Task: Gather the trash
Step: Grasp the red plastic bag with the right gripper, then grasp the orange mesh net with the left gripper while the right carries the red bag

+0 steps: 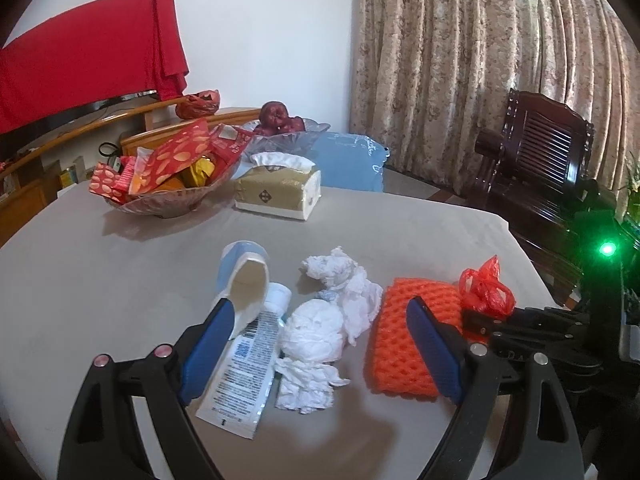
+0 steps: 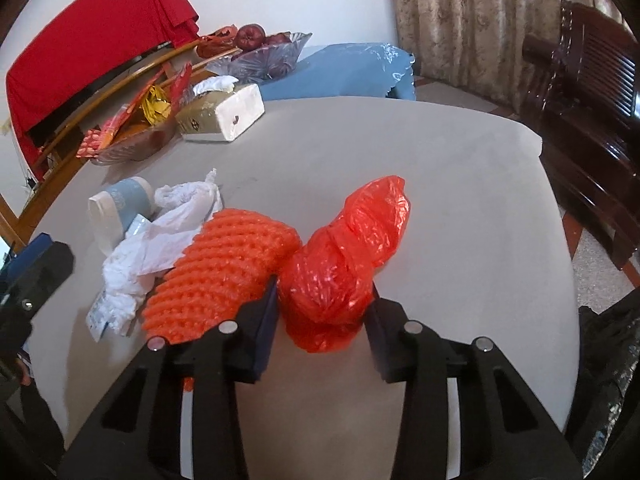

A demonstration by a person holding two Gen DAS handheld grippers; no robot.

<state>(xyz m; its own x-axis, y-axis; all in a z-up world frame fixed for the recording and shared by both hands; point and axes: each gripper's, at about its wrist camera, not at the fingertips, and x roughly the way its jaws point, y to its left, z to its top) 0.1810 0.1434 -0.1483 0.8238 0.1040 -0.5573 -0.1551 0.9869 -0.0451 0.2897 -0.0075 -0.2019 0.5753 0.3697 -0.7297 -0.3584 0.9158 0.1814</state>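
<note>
Table litter, left to right: squeezed tube [image 1: 240, 364] and crumpled tissues [image 1: 320, 332] between wide-open left gripper [image 1: 320, 344], foam net [image 2: 224, 268], red plastic bag [image 2: 344, 256] pinched by right gripper [image 2: 322, 320]; slick film may slip free.

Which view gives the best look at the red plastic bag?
The right wrist view: the red plastic bag fills the centre, pinched between the right gripper pads. The left wrist view shows it small at the far right, beyond the orange foam net.
</note>
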